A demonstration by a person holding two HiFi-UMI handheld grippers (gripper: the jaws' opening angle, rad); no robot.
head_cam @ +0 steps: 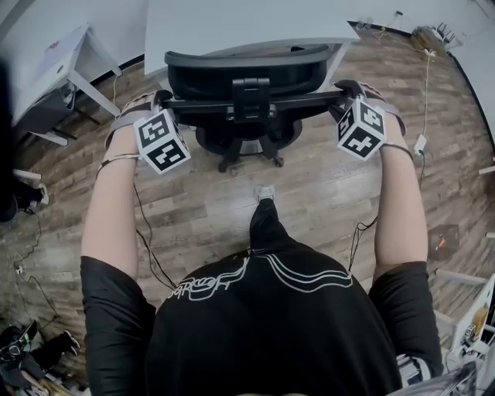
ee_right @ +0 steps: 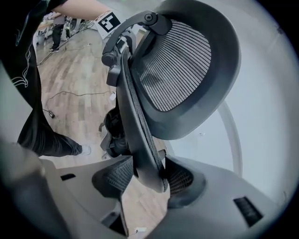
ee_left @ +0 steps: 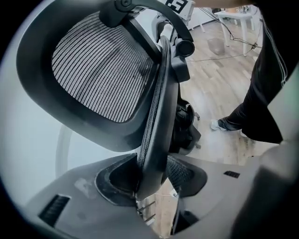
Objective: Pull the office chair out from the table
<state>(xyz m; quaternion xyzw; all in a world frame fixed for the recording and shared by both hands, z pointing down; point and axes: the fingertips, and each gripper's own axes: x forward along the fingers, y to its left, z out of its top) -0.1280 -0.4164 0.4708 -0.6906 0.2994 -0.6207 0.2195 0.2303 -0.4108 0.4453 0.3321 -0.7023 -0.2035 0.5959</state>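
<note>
The black office chair (head_cam: 247,73) stands with its mesh backrest toward me, its seat at the edge of the white table (head_cam: 247,23). My left gripper (head_cam: 161,102) is shut on the backrest's left edge, and my right gripper (head_cam: 346,91) is shut on its right edge. In the left gripper view the backrest frame (ee_left: 156,140) runs down between the pads (ee_left: 114,179) of the left gripper (ee_left: 152,179). In the right gripper view the frame (ee_right: 138,135) sits likewise between the jaws of the right gripper (ee_right: 147,175). The headrest (ee_left: 98,70) rises above the backrest.
The chair's wheeled base (head_cam: 247,147) rests on the wood floor just ahead of my foot (head_cam: 265,193). A small white side table (head_cam: 62,62) stands at the left. Cables and a power strip (head_cam: 421,143) lie on the floor at the right.
</note>
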